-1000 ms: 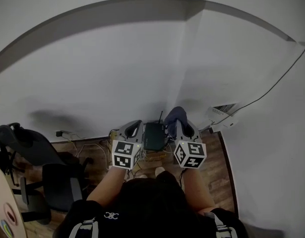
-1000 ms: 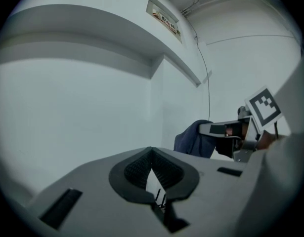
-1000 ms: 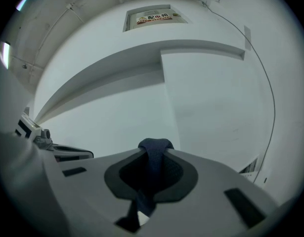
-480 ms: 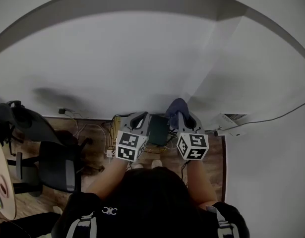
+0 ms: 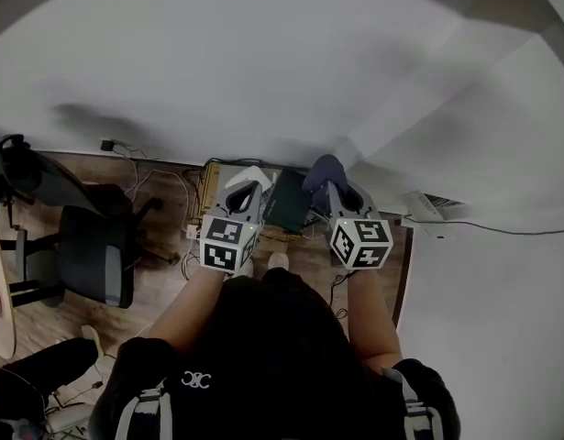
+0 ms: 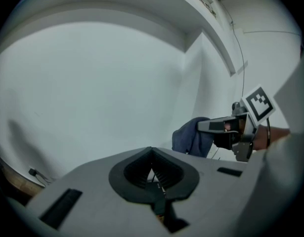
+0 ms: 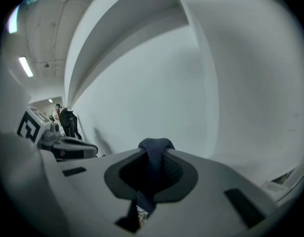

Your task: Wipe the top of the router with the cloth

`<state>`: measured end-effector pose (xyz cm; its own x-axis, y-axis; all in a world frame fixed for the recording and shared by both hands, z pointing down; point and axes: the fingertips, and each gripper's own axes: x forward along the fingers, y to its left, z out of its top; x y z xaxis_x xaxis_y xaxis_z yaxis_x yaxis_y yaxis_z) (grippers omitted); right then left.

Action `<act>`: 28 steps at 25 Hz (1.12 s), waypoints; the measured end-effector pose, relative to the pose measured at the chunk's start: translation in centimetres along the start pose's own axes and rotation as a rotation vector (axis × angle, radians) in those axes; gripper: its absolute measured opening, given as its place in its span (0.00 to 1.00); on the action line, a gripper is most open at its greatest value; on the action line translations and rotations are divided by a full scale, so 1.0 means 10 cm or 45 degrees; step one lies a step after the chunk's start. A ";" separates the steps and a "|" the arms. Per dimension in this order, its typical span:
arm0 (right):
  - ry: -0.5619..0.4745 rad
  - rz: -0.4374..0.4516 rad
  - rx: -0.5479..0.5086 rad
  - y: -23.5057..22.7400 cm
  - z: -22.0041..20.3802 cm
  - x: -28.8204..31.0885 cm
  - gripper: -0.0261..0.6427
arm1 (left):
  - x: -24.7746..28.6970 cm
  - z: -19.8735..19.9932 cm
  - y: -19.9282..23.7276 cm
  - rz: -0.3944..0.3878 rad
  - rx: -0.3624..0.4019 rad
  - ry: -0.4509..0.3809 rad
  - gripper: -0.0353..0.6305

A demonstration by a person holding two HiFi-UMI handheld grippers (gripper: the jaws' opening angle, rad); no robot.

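left gripper (image 6: 152,151): jaws meet at the tips, and nothing can be made out between them. From the head view it lies just beside the router's left edge, pointing toward the wall.
right gripper (image 7: 152,158): jaws are closed on the cloth, with a fold of it standing up over the tips.
cloth (image 5: 325,170): dark blue and bunched at the right gripper's tips. It sits by the router's far right corner; whether it touches the router cannot be told.
router (image 5: 287,201): a dark, flat box with its top facing up. It lies between the 2 grippers, low at the foot of the white wall (image 5: 282,71).
marker cubes: 1 on each gripper, on the end nearest the person, left (image 5: 228,246) and right (image 5: 360,243).
cables (image 5: 158,183): loose on the wooden floor (image 5: 162,291), left of the router.
chair (image 5: 91,262): dark, on the floor at the far left, well apart from both grippers.
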<state>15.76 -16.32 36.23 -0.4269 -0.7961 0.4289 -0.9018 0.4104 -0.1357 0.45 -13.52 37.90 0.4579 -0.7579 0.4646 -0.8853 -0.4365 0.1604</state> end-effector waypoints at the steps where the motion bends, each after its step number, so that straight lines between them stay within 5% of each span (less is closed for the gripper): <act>1: 0.013 0.029 0.040 0.00 -0.04 0.03 0.06 | 0.01 -0.06 0.02 0.011 -0.010 0.015 0.04; 7: 0.147 0.186 0.145 0.01 -0.27 0.32 0.06 | 0.06 -0.38 0.10 0.060 -0.082 0.115 0.04; 28: 0.649 0.413 -0.079 0.19 -1.93 1.12 0.06 | 0.30 -1.53 0.31 0.170 -0.266 0.281 0.04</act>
<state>10.54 -15.87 58.01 -0.5791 -0.3191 0.7502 -0.7191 0.6336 -0.2855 -2.12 -9.73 53.11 0.3284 -0.6683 0.6675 -0.9442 -0.2141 0.2502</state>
